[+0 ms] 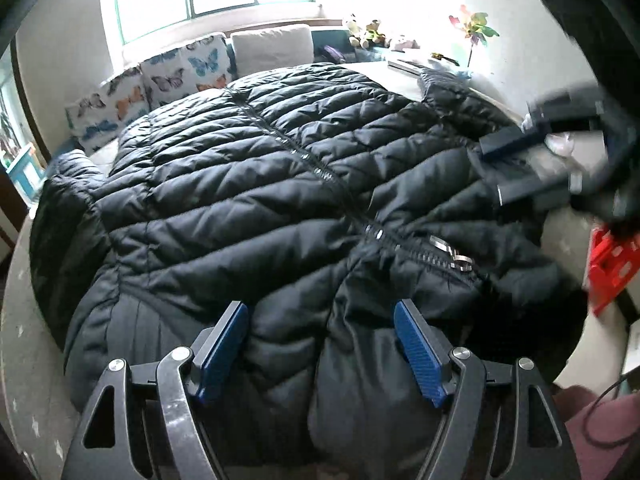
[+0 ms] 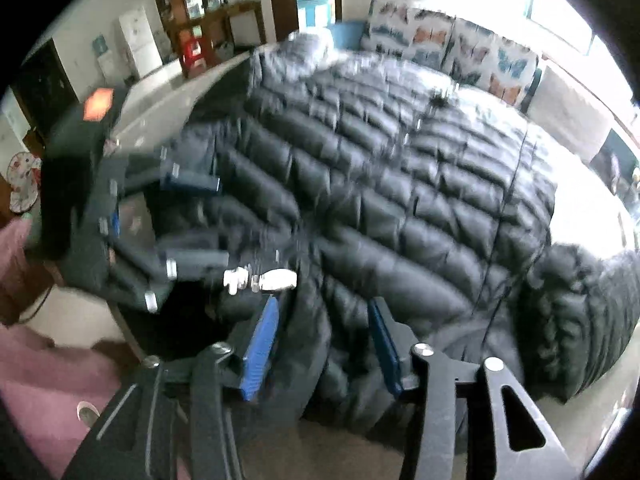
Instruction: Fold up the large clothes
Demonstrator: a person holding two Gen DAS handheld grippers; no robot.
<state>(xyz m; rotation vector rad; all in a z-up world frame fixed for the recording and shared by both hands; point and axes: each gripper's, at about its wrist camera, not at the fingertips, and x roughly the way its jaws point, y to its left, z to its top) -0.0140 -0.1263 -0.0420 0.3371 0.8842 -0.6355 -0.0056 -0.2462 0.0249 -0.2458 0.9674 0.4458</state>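
Note:
A black quilted puffer jacket (image 1: 248, 168) lies spread front-up over a round table (image 1: 24, 320), its zipper line running down the middle to a silver zipper pull (image 1: 452, 252). My left gripper (image 1: 320, 320) hovers over the jacket's near end with its blue pads wide apart and fabric below the gap, open. My right gripper (image 1: 494, 170) appears blurred at the jacket's right edge. In the right wrist view the right gripper (image 2: 322, 340) stands open over a bunched ridge of the jacket (image 2: 420, 208), beside the zipper pull (image 2: 276, 280). The left gripper (image 2: 222, 220) is at the left, blurred.
Butterfly-print cushions (image 1: 160, 80) and a plain pillow (image 1: 272, 46) line a bench under a bright window. Stuffed toys (image 1: 364, 32) and a pinwheel (image 1: 474, 26) stand at the back. A red stool (image 1: 612, 268) sits right of the table. A pink garment (image 2: 40, 380) shows at lower left.

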